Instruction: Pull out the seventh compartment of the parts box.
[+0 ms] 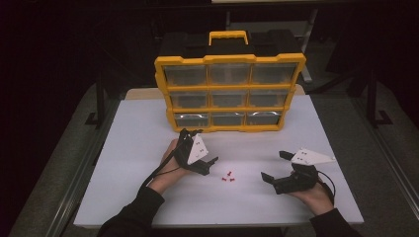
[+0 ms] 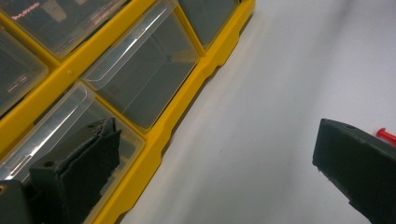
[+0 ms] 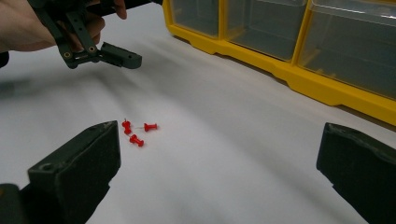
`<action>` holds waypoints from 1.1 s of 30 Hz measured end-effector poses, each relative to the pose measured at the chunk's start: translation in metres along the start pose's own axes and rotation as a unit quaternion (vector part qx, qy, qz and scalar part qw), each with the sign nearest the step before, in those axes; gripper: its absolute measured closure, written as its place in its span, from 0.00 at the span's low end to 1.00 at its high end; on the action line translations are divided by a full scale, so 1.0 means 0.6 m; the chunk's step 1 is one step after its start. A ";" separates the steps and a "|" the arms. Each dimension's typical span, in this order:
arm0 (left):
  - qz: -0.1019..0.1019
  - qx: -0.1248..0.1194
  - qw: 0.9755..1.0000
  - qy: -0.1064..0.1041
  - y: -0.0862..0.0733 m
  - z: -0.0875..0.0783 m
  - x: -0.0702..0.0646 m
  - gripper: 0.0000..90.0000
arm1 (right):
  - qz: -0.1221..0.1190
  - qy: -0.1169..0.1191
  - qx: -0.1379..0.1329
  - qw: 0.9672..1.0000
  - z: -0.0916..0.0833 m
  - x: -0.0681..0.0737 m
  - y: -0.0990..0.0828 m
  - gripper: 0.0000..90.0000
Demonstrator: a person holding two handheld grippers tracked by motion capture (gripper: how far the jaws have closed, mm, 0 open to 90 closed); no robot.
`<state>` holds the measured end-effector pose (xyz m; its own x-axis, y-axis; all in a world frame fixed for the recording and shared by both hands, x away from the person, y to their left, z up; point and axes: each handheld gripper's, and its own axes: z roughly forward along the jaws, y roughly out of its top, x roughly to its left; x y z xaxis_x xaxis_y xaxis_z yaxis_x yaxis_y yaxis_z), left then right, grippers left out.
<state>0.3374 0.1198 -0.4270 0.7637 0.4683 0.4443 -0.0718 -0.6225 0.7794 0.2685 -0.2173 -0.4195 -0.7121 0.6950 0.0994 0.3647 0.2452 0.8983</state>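
Note:
Three red push pins lie loose on the white table, between my two grippers. My left gripper is open; one jaw is close to the bottom left drawer of the yellow organizer, the other points toward the pins. In the left gripper view its jaws stand wide apart with nothing between them, and one pin peeks past the right jaw. My right gripper is open and empty, right of the pins. Its own view shows the pins just ahead of the left jaw.
The yellow organizer with clear plastic drawers stands upright at the back middle of the table. The left hand and its gripper hover beyond the pins in the right gripper view. Dark floor surrounds the table.

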 end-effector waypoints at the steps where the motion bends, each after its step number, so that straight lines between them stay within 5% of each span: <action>1: 0.002 0.001 1.000 0.001 0.000 0.000 0.000 0.00 | 0.000 0.000 0.000 1.000 0.000 0.000 0.000 0.00; 19: 0.057 0.017 0.998 0.014 0.003 0.000 -0.009 0.00 | -0.001 0.000 0.000 1.000 0.001 -0.001 -0.001 0.00; 33: 0.099 0.029 0.994 0.030 0.005 0.004 -0.016 0.00 | -0.001 -0.002 0.000 1.000 0.001 -0.002 -0.001 0.00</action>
<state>0.3312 0.1123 -0.4301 0.6990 0.3677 0.6134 -0.1787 -0.7407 0.6477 0.2694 -0.2177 -0.4203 -0.7110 0.6966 0.0962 0.3637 0.2473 0.8981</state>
